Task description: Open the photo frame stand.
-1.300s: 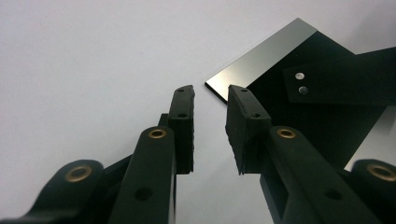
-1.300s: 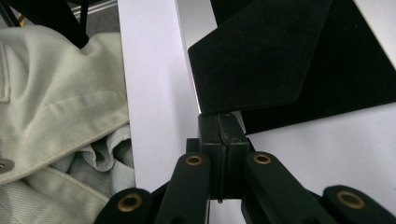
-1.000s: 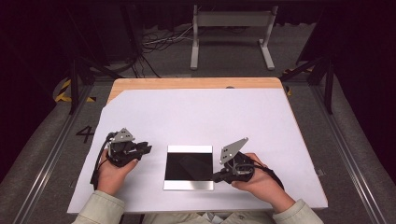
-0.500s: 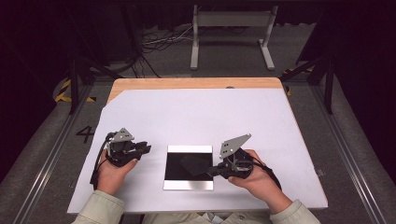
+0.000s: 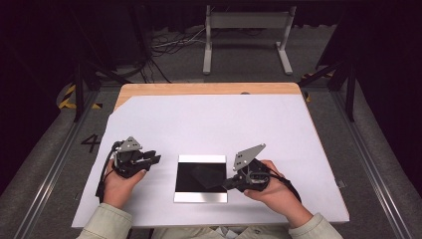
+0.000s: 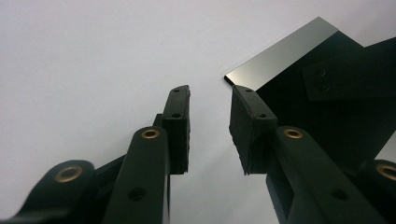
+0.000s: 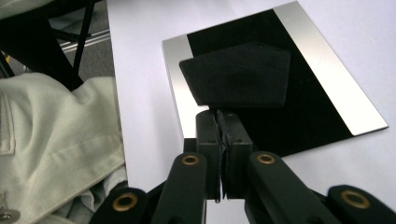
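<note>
**Left jaws widen while the right keeps its pinch on the black sheet**

Since the earlier frames, little has shifted on the table: both hands sit where they were, and the left gripper [image 5: 152, 159] has just been opening its jaws, with nothing between them.

Nearest the person, pale sleeves come in from the bottom of the high view. The right gripper [image 5: 228, 184] lies at the right edge of the tray [image 5: 200, 197], a flat black plate with bright metal strips along its near and far edges. In the right gripper view its jaws are pressed almost together on the near edge of a thin black five-sided sheet [image 7: 238, 77], which stands lifted over the tray's dark middle.

The left gripper rests just left of the tray, apart from it. In the left gripper view its pads [image 6: 180, 119] stand moderately apart over bare white paper [image 5: 214, 124], pointing toward a tray corner.

Farther off, the white paper covers the wooden table [image 5: 199, 88], and beyond it stands a grey metal stand [image 5: 246, 30] on the floor.
</note>
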A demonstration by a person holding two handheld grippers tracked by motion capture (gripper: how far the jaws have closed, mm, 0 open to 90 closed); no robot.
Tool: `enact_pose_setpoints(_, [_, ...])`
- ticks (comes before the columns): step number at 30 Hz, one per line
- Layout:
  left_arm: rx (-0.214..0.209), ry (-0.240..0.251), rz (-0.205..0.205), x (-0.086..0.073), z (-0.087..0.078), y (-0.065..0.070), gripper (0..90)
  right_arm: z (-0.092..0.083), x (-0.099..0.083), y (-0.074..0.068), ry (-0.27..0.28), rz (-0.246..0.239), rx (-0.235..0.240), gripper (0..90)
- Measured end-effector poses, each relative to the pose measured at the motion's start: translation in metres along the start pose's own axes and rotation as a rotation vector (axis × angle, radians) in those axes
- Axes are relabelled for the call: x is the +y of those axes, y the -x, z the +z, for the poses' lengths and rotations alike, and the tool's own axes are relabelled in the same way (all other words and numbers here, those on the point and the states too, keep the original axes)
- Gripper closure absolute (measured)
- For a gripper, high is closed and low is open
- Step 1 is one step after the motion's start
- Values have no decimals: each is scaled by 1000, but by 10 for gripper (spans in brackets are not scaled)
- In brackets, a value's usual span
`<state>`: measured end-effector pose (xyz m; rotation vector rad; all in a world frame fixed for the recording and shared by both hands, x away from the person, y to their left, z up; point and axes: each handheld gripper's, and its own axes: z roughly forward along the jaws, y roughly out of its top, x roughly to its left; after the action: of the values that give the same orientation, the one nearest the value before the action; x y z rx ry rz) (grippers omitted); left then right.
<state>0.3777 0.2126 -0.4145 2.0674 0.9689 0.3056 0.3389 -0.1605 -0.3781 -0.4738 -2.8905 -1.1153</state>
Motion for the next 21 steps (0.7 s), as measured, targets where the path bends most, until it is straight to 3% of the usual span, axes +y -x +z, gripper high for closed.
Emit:
enact_pose_setpoints(11, [35, 10, -7, -1, -1, -5, 606, -15, -2, 7, 10, 21, -41, 813])
enact_pose_setpoints(13, [35, 15, -25, -2, -1, -6, 595, -19, -2, 9, 14, 38, -35, 782])
enact_pose_setpoints(21, [43, 18, -30, -3, -2, -8, 585, -28, 0, 11, 58, 78, -23, 706])
